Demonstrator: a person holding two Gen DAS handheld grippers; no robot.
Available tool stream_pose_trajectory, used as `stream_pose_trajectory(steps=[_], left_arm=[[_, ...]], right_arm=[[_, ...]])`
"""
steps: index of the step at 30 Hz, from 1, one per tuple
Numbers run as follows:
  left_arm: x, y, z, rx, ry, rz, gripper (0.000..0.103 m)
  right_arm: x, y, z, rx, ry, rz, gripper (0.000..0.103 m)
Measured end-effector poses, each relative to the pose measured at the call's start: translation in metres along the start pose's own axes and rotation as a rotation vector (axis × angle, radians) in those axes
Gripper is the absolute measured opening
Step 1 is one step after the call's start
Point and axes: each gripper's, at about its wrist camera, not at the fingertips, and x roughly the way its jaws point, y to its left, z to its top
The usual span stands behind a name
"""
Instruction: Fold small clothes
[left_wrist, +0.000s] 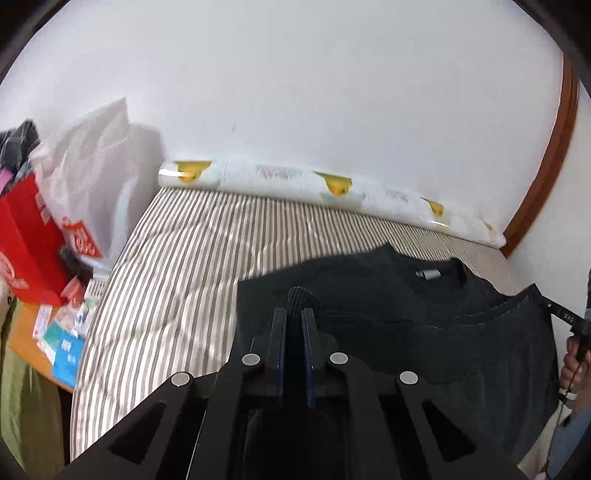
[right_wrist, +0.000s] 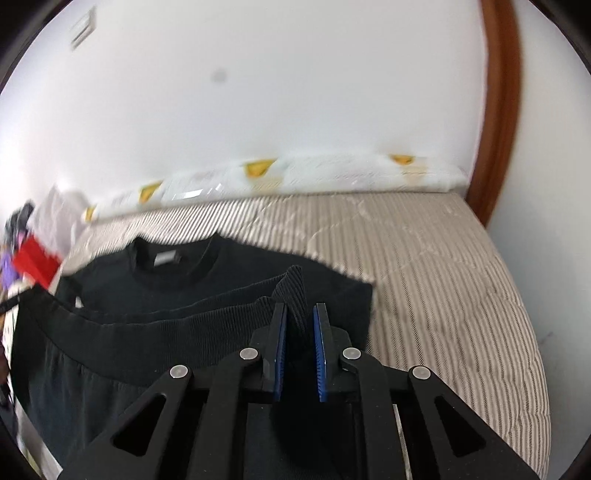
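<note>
Clamping a ribbed hem corner of the black sweater (left_wrist: 388, 295) in the left gripper (left_wrist: 294, 317), and the other corner in the right gripper (right_wrist: 300, 314), jaws pinching cloth on both. Lying collar-first toward the far edge of the striped mattress (left_wrist: 177, 266). Possibly risking a skewed fold from uneven carrying, or a slipped corner dropping.

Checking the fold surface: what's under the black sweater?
The black sweater lies on the striped bed cover, its ribbed hem lifted by both grippers. Whatever lies beneath its flat part is hidden.
</note>
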Motion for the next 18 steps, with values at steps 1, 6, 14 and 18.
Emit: stream_pose_trajectory(steps=[1, 6, 14, 18], left_arm=[[0.006, -0.001, 0.003, 0.002, -0.001, 0.009, 0.008], [0.043, -0.010, 0.012, 0.017, 0.026, 0.073, 0.008], [0.075, -0.007, 0.005, 0.018, 0.084, 0.096, 0.007], [0.072, -0.008, 0.005, 0.030, 0.098, 0.096, 0.010]], right_arm=[[0.005, -0.002, 0.004, 0.016, 0.002, -0.004, 0.013], [0.036, -0.009, 0.011, 0.043, 0.038, -0.026, 0.013], [0.076, -0.020, 0.004, 0.070, 0.113, -0.049, 0.013], [0.074, -0.017, 0.007, 0.054, 0.133, -0.074, 0.019]])
